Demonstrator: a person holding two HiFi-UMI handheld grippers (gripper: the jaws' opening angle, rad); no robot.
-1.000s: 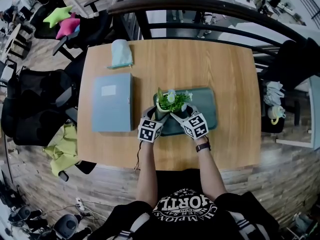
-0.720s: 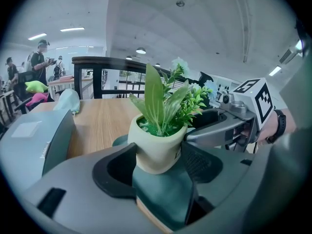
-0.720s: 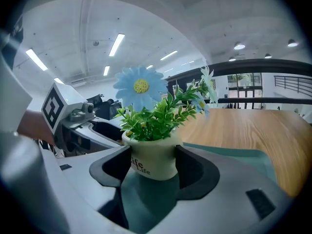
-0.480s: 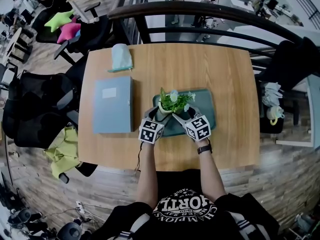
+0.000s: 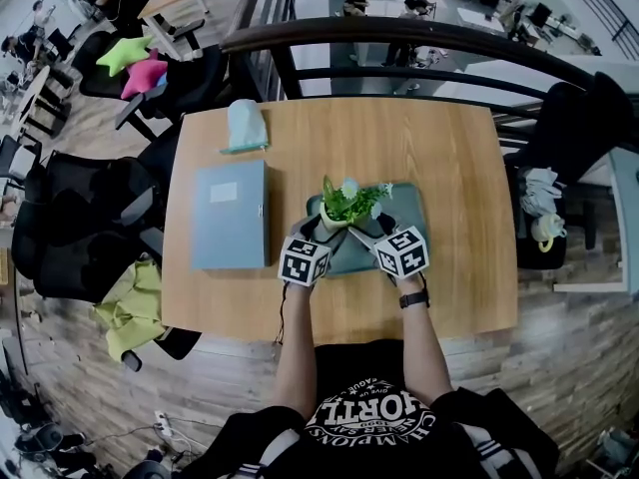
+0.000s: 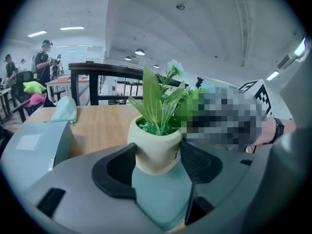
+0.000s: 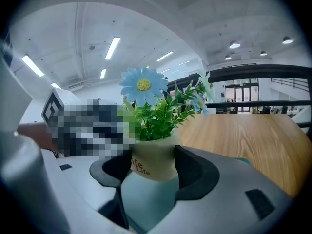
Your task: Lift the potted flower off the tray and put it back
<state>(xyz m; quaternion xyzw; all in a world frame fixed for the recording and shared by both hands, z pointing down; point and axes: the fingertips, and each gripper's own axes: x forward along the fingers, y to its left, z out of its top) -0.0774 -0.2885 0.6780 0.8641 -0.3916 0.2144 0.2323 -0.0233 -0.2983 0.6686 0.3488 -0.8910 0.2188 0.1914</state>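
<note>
The potted flower (image 5: 347,206) is a cream pot with green leaves and pale blue blooms. It hangs above the teal tray (image 5: 411,206) on the wooden table (image 5: 449,138). My left gripper (image 5: 321,230) clamps the pot's left side and my right gripper (image 5: 371,230) clamps its right side. In the left gripper view the black pads press both flanks of the pot (image 6: 155,150), and the tray (image 6: 161,199) shows below its base. The right gripper view shows the same grip on the pot (image 7: 152,162), with the tray (image 7: 146,201) under it.
A blue-grey flat box (image 5: 231,215) lies left of the tray, and a pale teal pouch (image 5: 245,125) lies at the table's far left corner. A dark railing (image 5: 399,38) runs behind the table. Black chairs (image 5: 80,218) and a green cloth (image 5: 130,302) stand at the left.
Both grippers have risen together with the pot held between them, so the pot has come up from the tray.
</note>
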